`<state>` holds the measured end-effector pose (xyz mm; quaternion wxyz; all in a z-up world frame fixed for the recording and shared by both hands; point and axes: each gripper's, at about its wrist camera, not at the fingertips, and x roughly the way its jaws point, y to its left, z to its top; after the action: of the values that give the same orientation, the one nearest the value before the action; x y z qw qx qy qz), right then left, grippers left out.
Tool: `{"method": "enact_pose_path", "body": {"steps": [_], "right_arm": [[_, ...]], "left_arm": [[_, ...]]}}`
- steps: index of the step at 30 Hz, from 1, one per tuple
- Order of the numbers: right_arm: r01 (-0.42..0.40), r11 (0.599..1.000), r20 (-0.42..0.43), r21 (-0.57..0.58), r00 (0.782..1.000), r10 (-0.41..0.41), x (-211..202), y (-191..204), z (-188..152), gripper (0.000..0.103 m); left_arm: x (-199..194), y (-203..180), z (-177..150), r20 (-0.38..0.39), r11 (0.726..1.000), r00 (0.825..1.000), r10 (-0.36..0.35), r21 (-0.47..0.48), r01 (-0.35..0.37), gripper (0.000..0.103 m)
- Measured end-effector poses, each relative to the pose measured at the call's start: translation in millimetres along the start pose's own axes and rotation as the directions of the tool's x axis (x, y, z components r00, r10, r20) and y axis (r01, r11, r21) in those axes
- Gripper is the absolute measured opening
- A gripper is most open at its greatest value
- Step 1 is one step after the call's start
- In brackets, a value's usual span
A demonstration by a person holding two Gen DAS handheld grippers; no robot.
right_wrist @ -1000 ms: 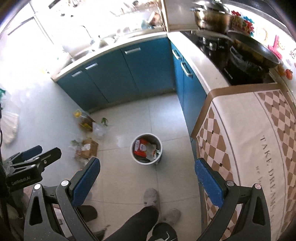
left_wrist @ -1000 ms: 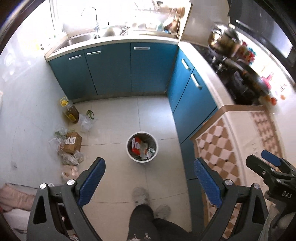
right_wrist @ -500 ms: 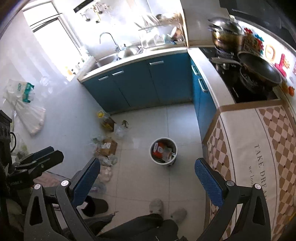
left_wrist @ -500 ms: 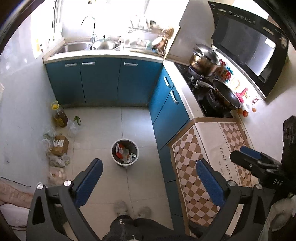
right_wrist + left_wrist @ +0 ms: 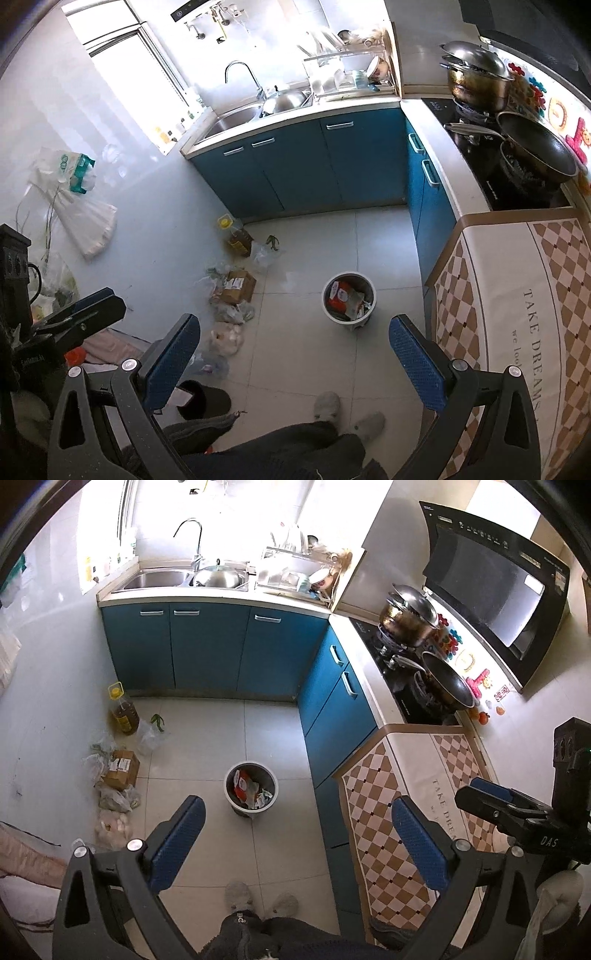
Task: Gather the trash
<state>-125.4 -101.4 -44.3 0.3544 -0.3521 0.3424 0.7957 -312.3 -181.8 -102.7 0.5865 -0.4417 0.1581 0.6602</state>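
Both tongs are held high above the kitchen floor, jaws spread wide, nothing between the blue pads. Left tongs (image 5: 297, 840) point down at the tiled floor; right tongs (image 5: 295, 356) do the same from a position further right.

Directly ahead of both tongs, between the spread jaws, stands the trash bin (image 5: 251, 788), upright on the floor and partly filled with wrappers, including a red packet. Below it, at the lower edge of the left view, the person's slippers (image 5: 240, 895) rest on the tiles.

Left of the tongs, along the wall, lies the loose trash: a cardboard box (image 5: 121, 770), crumpled plastic bags (image 5: 114, 799) just beside it, and an oil bottle (image 5: 123, 712) standing further ahead near the cabinets.

Right of the tongs, a checkered cloth (image 5: 388, 834) covers the counter. Beyond it sit a frying pan (image 5: 447, 681) and a lidded pot (image 5: 408, 618) on the stove. Blue cabinets (image 5: 207, 646) and a sink (image 5: 159, 579) occupy the far wall.
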Motion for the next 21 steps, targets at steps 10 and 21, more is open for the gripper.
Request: {"method": "enact_pose_path", "body": {"steps": [10,21], "right_arm": [[-0.011,1.000,-0.010,-0.004,1.000,0.011,-9,2,-9,0.103],[-0.046,0.999,-0.029,-0.013,0.999,0.046,-15,1,-17,0.103]], "left_arm": [[-6,-7,-6,-0.020,0.999,1.000,-0.021,0.029,0.022,0.103],[-9,-12,-8,-0.028,0.999,0.999,-0.041,0.030,0.042,0.103]]}}
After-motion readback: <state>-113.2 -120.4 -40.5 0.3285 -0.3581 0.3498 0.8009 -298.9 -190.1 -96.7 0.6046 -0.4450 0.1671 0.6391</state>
